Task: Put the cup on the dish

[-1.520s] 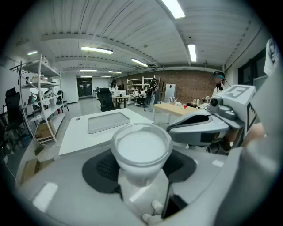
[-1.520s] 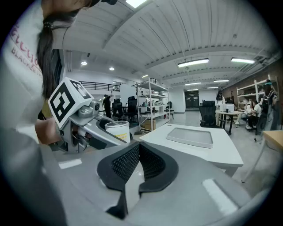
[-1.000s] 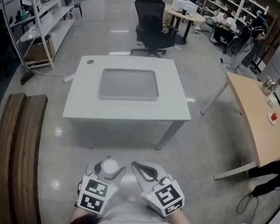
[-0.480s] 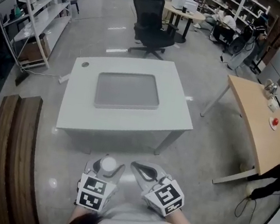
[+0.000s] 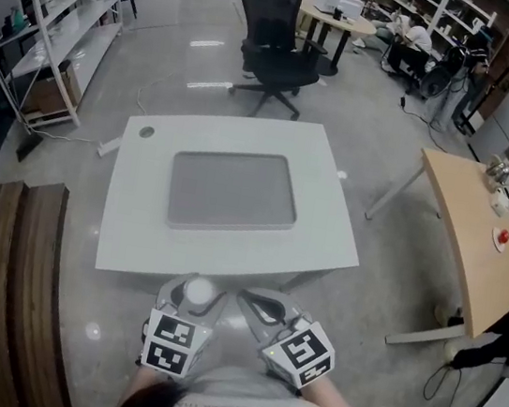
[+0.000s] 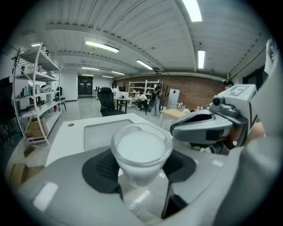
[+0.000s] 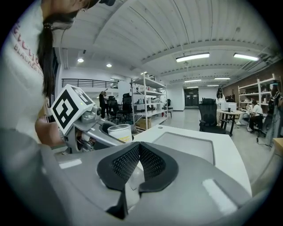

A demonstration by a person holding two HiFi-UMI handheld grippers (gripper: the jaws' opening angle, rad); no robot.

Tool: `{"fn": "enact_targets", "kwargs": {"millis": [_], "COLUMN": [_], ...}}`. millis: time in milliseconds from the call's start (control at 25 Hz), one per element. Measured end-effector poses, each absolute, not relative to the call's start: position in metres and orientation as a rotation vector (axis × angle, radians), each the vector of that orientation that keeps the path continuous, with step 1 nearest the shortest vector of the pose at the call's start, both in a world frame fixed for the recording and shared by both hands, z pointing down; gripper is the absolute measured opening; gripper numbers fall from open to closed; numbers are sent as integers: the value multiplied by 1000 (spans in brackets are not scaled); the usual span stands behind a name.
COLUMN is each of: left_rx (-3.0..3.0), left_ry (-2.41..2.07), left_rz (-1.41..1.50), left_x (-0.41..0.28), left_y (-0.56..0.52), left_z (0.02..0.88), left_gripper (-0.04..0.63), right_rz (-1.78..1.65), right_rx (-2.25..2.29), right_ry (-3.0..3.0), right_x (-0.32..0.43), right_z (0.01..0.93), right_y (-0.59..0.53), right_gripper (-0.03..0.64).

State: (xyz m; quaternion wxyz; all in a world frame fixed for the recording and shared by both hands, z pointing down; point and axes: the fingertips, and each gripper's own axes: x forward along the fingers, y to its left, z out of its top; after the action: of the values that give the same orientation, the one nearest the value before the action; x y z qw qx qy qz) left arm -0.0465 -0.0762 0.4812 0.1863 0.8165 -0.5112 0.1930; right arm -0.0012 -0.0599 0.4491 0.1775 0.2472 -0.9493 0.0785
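My left gripper [image 5: 191, 300] is shut on a white cup [image 5: 198, 291], held upright low in the head view, just short of the white table's [image 5: 324, 246] near edge. In the left gripper view the cup [image 6: 141, 150] sits between the two black pads [image 6: 102, 166]. A flat grey rectangular dish [image 5: 232, 192] lies in the middle of the table, with nothing on it. My right gripper [image 5: 256, 306] is beside the left one, its jaws shut with nothing between them. From the right gripper view I see the cup [image 7: 120, 132] to the left and the dish [image 7: 185, 145] ahead.
A black office chair [image 5: 278, 35] stands beyond the table. A wooden bench [image 5: 15, 285] runs along the left, metal shelves [image 5: 47, 6] are at the far left, and a wooden table [image 5: 472, 240] is at the right. A small round hole [image 5: 146, 132] marks the table's far left corner.
The table has come nearer to me and both grippers; its near edge now lies just ahead of the jaws. The cup stays gripped, and the right gripper stays shut.
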Motion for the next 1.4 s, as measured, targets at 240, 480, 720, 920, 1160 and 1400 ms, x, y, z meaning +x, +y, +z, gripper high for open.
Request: {"fn": "enact_targets", "kwargs": {"millis": [240, 480, 720, 920, 1160, 1400], "left_rx": [2340, 2366, 2385, 2402, 2364, 2315], "left_ry": [-1386, -1386, -1486, -1541, -1574, -1506], "left_rz": [569, 577, 570, 529, 557, 610], "left_x": [-58, -68, -74, -66, -66, -60], "left_y": [-125, -177, -231, -264, -311, -347], "left_z": [490, 500, 512, 527, 557, 600], "left_gripper": [255, 255, 255, 255, 255, 255], "right_rz": [219, 229, 229, 221, 197, 184], "right_rx": [768, 826, 832, 805, 786, 803], "right_ry": [-2675, -2648, -2634, -2611, -2589, -2552], "right_x": [-19, -25, -23, -15, -10, 0], "right_z": [445, 453, 455, 459, 458, 462], "right_y": [-104, -146, -177, -195, -209, -210], "right_gripper": [2, 2, 2, 2, 2, 2]}}
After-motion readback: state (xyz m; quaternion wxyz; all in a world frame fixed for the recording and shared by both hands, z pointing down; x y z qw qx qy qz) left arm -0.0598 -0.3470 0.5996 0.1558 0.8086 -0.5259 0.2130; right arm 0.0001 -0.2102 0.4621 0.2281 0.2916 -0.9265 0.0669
